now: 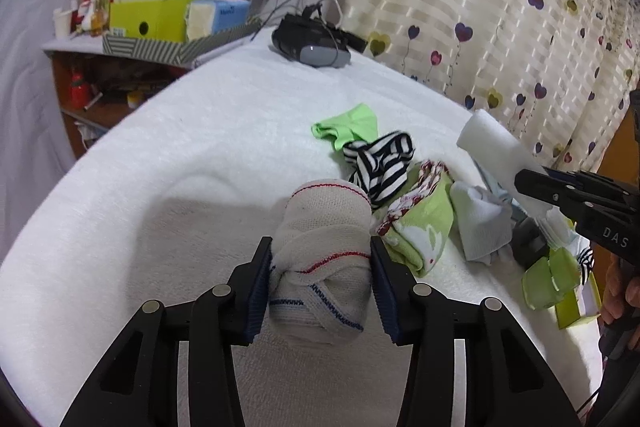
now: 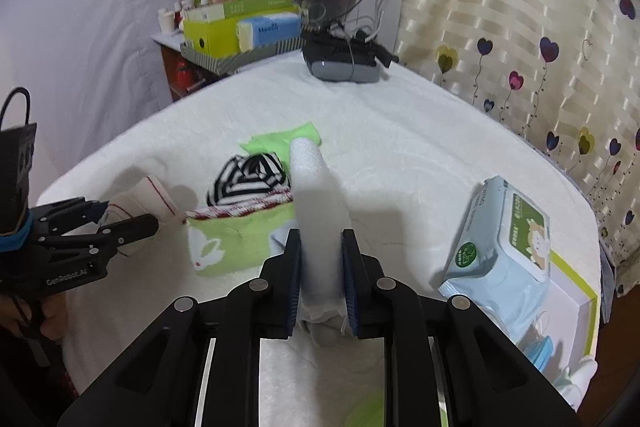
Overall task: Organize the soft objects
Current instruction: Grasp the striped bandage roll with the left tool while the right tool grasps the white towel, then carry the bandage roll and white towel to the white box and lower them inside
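Left gripper (image 1: 322,281): my jaws partly closed, pads pressing both sides of the rolled white bandage (image 1: 326,259).
Right gripper (image 2: 321,283): my jaws narrow, clamping the white sock (image 2: 318,203).

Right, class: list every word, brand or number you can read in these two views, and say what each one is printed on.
"DAS" – on the right gripper body, cut off at the frame edge.
"GenRobot.AI" – on the left gripper body.
"Manhua", roughly; blurred – on the blue pack on the shelf.
Wipes pack label: too small to read.
Green boxes: print too blurred to read.
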### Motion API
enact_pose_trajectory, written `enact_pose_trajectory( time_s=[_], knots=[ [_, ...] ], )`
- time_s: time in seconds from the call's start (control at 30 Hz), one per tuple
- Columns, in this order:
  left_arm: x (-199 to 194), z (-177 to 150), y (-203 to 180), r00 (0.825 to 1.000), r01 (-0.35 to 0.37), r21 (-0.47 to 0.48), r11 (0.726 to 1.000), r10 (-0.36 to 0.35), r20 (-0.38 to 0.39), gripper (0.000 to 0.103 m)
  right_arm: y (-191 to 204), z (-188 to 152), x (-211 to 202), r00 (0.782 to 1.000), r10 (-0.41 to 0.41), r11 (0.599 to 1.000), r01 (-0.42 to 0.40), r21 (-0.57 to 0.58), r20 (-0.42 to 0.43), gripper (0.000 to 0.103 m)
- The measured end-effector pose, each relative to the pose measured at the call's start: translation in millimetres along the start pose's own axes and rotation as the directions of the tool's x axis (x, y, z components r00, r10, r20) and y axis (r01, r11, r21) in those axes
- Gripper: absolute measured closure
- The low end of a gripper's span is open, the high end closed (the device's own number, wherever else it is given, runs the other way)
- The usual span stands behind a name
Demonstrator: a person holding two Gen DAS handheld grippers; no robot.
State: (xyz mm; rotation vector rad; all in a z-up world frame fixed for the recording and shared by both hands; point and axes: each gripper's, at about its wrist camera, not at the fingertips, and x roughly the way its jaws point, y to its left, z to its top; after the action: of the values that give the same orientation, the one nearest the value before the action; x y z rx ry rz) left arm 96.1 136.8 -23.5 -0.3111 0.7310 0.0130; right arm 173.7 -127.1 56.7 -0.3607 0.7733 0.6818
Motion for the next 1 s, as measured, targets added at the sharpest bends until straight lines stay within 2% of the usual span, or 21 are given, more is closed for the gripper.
enact_pose_trajectory(
  time_s=[0.3, 0.6, 1.0],
  knots=[
    [-32, 3, -12, 0.998, 0.0, 0.002, 1.0, 0.0, 0.065, 0.059, 4, -11, -39, 0.995, 0.031, 0.998, -0.036, 0.048, 0.098, 0.083],
    [-52, -5, -50, 0.995, 0.049, 0.071, 0.996, -0.055, 0.078, 0.058, 6, -40, -71, 0.989, 0.034, 0.993, -0.049, 0.103, 0.143, 0.083],
    [-73, -16, -109, 0.987, 0.114, 0.175, 0.978, -0.132, 0.092, 0.058, -6, -73, -117, 0.978, 0.005, 0.984, -0.042, 0.171, 0.208, 0.083]
  ],
)
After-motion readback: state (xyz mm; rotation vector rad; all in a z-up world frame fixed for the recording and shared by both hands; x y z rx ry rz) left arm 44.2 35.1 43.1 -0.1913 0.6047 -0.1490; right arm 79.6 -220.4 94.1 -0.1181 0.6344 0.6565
